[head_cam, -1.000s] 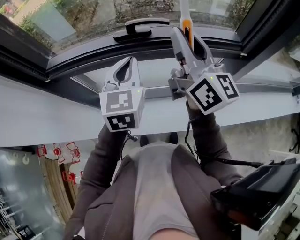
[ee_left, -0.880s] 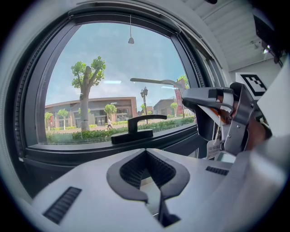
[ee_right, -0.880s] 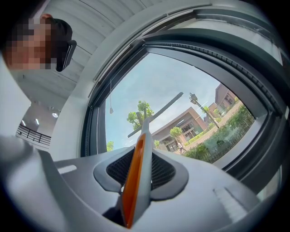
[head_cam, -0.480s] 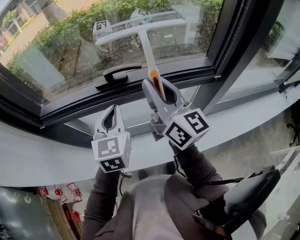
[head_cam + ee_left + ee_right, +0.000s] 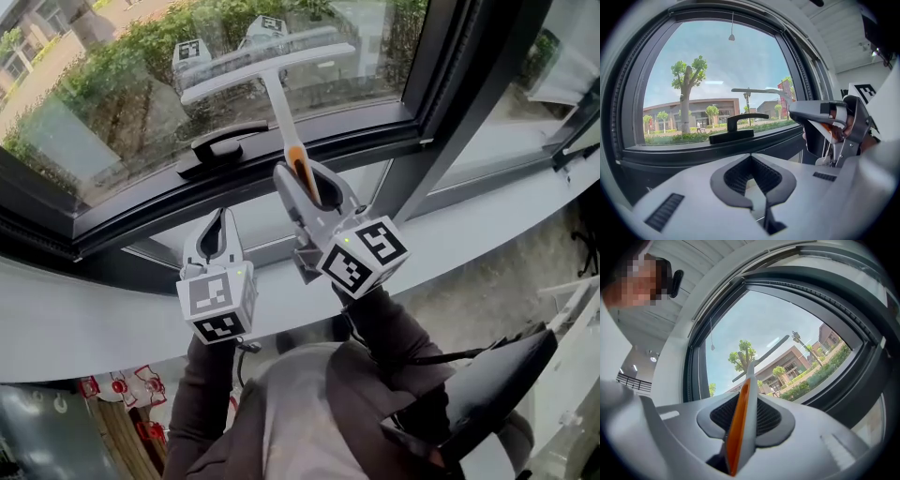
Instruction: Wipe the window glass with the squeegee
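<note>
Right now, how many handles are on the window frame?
1: a black handle on the lower window frame, left of the squeegee shaft. Others may lie outside the views.

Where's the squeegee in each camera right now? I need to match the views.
Head view: squeegee upper centre, rising from the right tool to the glass.
Left gripper view: thin bar right of centre, against the sky.
Right gripper view: orange-and-white handle at bottom centre, clamped between the jaws.
Shared landmark: the dark window frame.
</note>
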Motion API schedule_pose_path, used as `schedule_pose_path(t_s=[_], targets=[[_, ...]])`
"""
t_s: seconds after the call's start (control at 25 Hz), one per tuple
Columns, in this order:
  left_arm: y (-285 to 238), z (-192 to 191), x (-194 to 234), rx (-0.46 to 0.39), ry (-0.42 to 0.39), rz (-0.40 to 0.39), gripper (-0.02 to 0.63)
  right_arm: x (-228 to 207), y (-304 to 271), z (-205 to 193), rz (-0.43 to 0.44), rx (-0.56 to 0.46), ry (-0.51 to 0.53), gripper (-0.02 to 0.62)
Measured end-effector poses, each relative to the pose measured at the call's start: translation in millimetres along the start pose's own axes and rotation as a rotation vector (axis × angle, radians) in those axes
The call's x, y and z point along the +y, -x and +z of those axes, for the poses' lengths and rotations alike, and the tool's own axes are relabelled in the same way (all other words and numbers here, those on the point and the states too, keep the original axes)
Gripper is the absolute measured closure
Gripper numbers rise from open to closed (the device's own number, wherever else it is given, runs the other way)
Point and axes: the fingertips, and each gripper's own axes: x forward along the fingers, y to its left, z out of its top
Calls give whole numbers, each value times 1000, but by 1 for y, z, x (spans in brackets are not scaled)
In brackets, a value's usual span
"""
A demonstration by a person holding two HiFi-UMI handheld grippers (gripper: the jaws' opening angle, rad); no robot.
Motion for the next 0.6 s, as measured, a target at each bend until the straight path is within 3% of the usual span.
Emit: schedule_pose_path(t_s=[0.6], targets=[[1,-5,-5,20,-13,-11,606,-9,11,-24,-26,41,-36,503]])
